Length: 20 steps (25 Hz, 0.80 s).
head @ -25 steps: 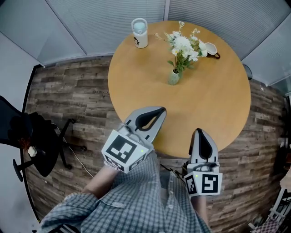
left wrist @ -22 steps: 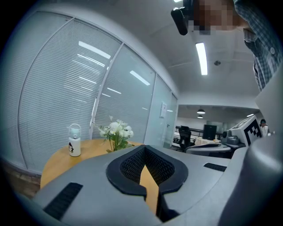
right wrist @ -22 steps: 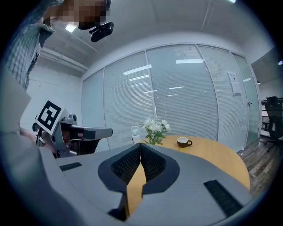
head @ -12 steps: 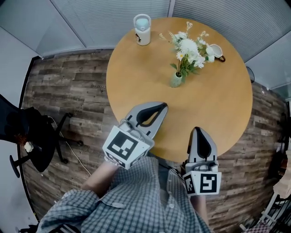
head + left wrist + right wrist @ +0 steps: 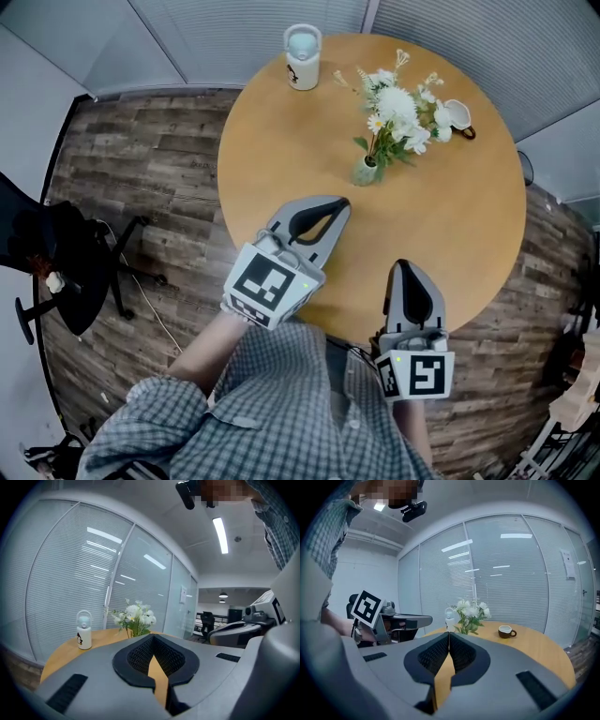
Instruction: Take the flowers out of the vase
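- Head view: a round wooden table [image 5: 441, 234] stands on a plank floor [image 5: 141, 178], with slatted blinds [image 5: 234, 19] along the far walls.
- The flowers [image 5: 398, 108], white blooms with green leaves, stand in a small green vase [image 5: 365, 171]. The vase is upright on the table, a little past its middle.
- A white bottle [image 5: 303, 58] stands upright near the table's far edge, left of the flowers and apart from them.
- A white cup [image 5: 457, 114] sits just right of the blooms.
- The left gripper [image 5: 343, 203] hangs over the near part of the table and points toward the vase, well apart from it. Its own view shows the jaws closed tip to tip with nothing between them.
- The right gripper [image 5: 405, 266] is at the table's near edge, to the right of the left one. Its jaws are also pressed together and empty.
- In the left gripper view the flowers rise just beyond the jaw tips, with the bottle to their left.
- In the right gripper view the flowers are straight ahead, the cup to their right, and the left gripper shows at the left edge.
- A checked shirt [image 5: 281, 403] fills the bottom of the head view, and a black chair [image 5: 56, 262] stands on the floor at the left.
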Motion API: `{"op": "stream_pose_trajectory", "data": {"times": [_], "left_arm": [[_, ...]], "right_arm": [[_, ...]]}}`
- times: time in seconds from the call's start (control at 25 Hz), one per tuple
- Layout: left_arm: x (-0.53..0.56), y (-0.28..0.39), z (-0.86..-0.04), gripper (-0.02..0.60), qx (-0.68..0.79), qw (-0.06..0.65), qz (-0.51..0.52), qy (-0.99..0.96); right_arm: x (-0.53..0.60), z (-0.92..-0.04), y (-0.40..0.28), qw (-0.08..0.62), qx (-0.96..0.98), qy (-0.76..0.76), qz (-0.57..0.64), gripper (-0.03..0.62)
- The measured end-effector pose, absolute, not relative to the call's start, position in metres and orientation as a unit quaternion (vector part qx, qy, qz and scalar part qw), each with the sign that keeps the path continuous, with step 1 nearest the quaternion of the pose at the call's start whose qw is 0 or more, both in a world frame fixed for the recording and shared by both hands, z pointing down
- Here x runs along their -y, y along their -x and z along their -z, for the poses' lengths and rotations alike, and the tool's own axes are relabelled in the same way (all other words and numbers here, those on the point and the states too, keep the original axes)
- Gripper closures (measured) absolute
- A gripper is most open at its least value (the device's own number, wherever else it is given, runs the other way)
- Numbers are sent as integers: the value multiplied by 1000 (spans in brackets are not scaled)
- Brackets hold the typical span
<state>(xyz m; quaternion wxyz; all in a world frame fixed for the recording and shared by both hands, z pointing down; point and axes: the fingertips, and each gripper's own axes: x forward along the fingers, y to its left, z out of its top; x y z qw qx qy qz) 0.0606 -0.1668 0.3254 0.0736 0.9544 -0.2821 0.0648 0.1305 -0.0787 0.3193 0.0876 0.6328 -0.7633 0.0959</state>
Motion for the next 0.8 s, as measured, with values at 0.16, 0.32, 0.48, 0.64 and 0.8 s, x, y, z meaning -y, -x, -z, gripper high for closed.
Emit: {"op": "stream_pose_trajectory", "data": {"times": [0.16,0.32,0.48,0.64,0.8], "left_arm": [[185,-70,-337,574,300,64,-71,-949],[201,-78,-353,574,312,52,-89,-944],[218,-82,-369,572,331,56,-97,-937],[231,-87,-386,560,337,59,-110,-933],[238,-98,-407,521,330,54,-135,-933]], "right_arm": [[88,-325,-136,95,770,-624,-98,585],[97,-330,-139,97,773,-619,-102,584],[105,-334,-142,102,775,-615,-105,583],[109,-337,-144,108,775,-613,-108,585],[114,-341,-148,112,775,-612,-112,585]]}}
